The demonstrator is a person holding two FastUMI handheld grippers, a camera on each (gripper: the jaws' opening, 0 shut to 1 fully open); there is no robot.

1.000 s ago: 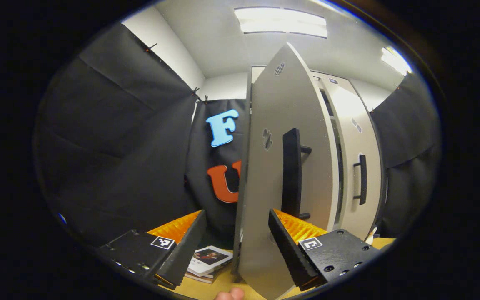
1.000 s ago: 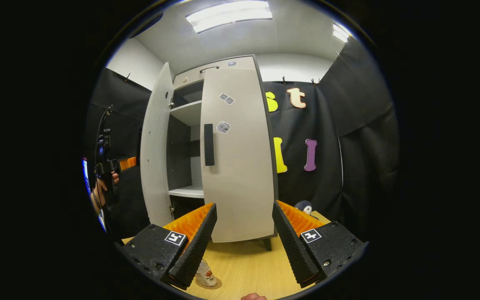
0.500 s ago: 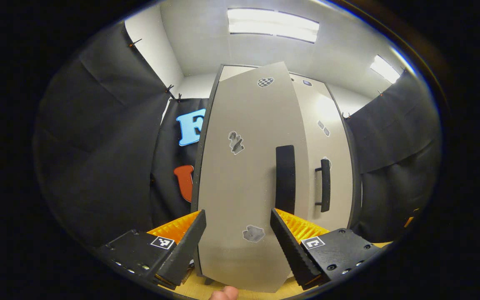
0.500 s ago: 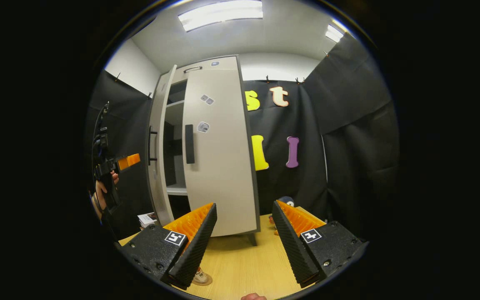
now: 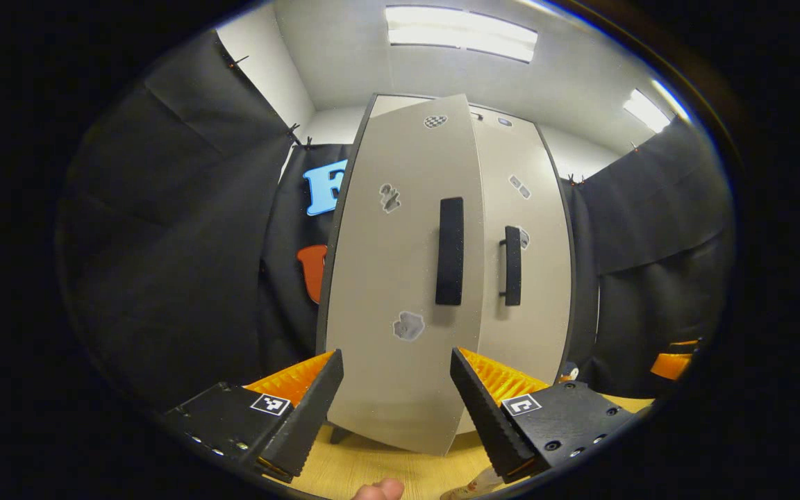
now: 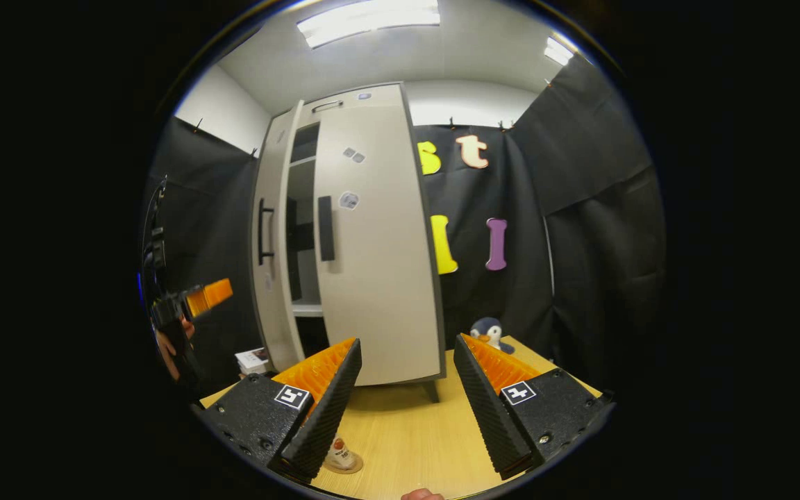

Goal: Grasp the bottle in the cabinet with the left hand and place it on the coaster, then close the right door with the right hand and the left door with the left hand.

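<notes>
Pale wooden desk (image 6: 407,437) carries the grey cabinet (image 6: 379,278), left door (image 5: 393,278) ajar; both grippers' jaws spread, holding nothing

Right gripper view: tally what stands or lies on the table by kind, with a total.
Cabinet: 1
Bottle: 1
Coaster: 1
Penguin toy: 1
Book stack: 1
Total: 5
</notes>
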